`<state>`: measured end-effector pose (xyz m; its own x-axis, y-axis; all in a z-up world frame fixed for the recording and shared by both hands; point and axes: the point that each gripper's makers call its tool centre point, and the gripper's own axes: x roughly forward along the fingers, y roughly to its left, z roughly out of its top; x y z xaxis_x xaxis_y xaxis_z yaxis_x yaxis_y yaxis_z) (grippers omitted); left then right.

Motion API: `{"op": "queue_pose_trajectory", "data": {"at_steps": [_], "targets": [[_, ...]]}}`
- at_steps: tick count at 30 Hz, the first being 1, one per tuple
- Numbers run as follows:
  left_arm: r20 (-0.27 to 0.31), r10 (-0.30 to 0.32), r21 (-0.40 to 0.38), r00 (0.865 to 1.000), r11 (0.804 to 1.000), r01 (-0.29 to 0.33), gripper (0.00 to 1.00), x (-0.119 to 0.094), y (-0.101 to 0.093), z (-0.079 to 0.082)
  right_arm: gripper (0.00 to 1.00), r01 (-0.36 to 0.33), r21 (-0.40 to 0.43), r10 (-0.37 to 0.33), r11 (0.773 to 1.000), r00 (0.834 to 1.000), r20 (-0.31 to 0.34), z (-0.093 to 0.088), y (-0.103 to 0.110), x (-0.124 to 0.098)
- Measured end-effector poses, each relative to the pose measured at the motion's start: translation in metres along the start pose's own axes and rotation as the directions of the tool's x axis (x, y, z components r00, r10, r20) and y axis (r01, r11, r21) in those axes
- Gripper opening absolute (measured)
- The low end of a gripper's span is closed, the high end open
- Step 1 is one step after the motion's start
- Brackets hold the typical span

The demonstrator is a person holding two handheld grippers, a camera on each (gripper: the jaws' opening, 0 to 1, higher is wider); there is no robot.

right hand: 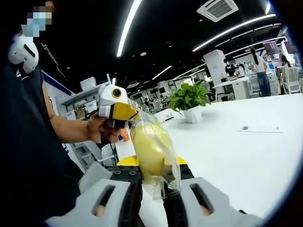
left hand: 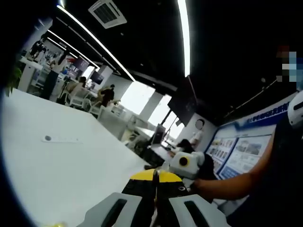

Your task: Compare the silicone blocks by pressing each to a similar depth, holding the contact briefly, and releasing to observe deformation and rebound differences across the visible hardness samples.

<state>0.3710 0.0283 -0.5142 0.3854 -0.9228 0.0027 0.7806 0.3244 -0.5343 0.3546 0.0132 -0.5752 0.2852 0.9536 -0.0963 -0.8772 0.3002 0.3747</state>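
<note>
Right gripper view: right hand-held gripper [right hand: 154, 198] and left hand-held gripper [right hand: 124, 112], both clamped on yellow block in clear bag [right hand: 152, 153]. Could slip out above tabletop [right hand: 246, 156] if squeezed unevenly.

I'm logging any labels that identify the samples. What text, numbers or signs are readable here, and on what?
None can be read.
Wall display boards: print and a heading strip, too blurred to read.
Strip on the white table: no legible marks.
Clear bag with a yellow block, held between the right gripper jaws: no label visible.
</note>
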Motion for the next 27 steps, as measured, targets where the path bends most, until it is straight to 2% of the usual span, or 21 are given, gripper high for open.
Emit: {"op": "queue_pose_trajectory", "data": {"at_steps": [5, 6, 14, 27], "targets": [[-0.001, 0.004, 0.011, 1.000, 1.000, -0.004, 0.00, 0.0000, 0.0006, 0.0001, 0.04, 0.017, 0.023, -0.017, 1.000, 1.000, -0.022, 0.0009, -0.0020, -0.0009], [-0.002, 0.009, 0.011, 1.000, 1.000, -0.009, 0.00, 0.0002, 0.0015, -0.0003, 0.04, 0.021, 0.077, -0.017, 0.997, 0.999, -0.041, -0.0012, -0.0018, -0.0013], [-0.004, 0.019, 0.025, 1.000, 1.000, -0.019, 0.00, -0.0013, 0.0024, -0.0012, 0.01, 0.004, 0.053, -0.001, 0.999, 0.998, -0.057, -0.0011, -0.0005, -0.0002], [0.007, 0.024, 0.034, 1.000, 0.999, -0.024, 0.00, -0.0050, 0.0021, 0.0003, 0.00, -0.006, 0.067, 0.012, 0.998, 0.996, -0.086, 0.0000, 0.0025, 0.0015]]}}
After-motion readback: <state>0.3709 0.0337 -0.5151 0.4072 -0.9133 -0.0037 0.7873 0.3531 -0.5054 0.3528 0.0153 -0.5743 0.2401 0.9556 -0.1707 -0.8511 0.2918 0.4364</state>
